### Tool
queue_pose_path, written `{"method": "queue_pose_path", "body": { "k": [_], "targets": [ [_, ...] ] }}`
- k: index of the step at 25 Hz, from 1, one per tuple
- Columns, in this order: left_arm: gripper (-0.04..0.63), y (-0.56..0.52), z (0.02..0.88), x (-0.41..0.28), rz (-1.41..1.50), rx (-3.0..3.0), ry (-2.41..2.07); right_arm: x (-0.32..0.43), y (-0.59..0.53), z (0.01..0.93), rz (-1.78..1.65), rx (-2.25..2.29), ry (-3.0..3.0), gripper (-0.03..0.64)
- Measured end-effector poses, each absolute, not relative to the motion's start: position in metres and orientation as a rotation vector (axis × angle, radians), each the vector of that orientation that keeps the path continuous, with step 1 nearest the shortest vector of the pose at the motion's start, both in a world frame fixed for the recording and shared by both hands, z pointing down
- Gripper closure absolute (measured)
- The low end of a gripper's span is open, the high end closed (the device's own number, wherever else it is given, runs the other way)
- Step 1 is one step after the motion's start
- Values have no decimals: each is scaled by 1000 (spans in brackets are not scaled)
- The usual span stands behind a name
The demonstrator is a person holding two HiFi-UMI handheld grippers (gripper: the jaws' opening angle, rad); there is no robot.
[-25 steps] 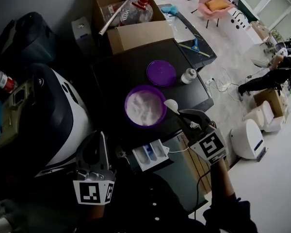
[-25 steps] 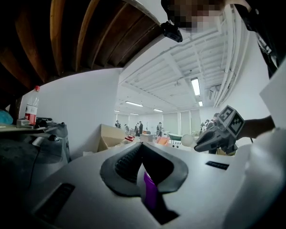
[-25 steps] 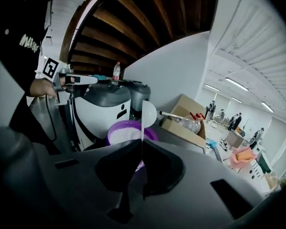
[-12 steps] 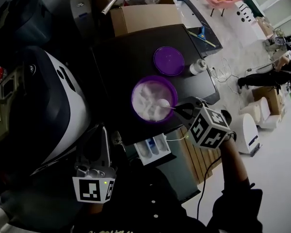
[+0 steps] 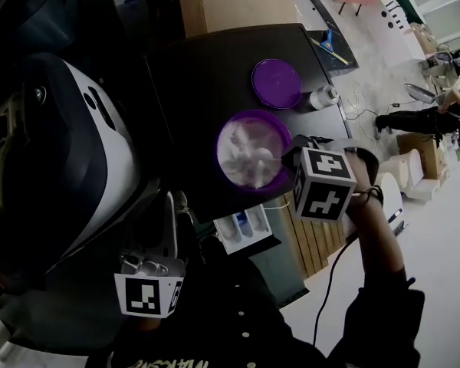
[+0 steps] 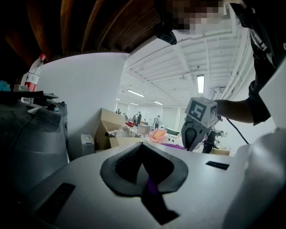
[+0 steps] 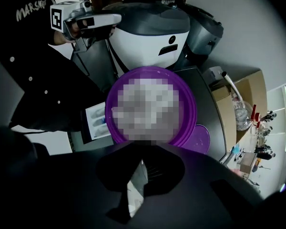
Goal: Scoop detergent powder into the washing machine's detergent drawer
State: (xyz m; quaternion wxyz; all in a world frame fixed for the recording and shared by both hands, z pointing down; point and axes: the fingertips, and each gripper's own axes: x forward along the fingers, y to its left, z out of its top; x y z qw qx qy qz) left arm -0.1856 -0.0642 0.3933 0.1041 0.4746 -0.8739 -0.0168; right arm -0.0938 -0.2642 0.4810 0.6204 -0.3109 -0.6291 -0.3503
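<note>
Observing the right gripper [image 7: 140,160], I find its fingers clenched on the handle of a white scoop [image 7: 135,187]. The fingertips sit at the near rim of the open purple detergent tub [image 5: 231,179]. The tub holds white powder and stands on the black bench [image 5: 192,90]. Its purple lid [image 5: 277,83] lies just beyond. The detergent drawer [image 5: 241,232] stands open below the bench edge, between the two grippers. The left gripper [image 6: 142,146] has its fingers pressed together on nothing, apart from the drawer.
</note>
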Motion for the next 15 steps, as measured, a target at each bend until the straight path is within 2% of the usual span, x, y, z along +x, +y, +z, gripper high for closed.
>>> {"method": "queue_pose_path", "body": {
  "k": [15],
  "targets": [
    [581,-67,415,-200,-75,1365,-2534,-83,-259,490,-822,-954,-1074,584]
  ]
}}
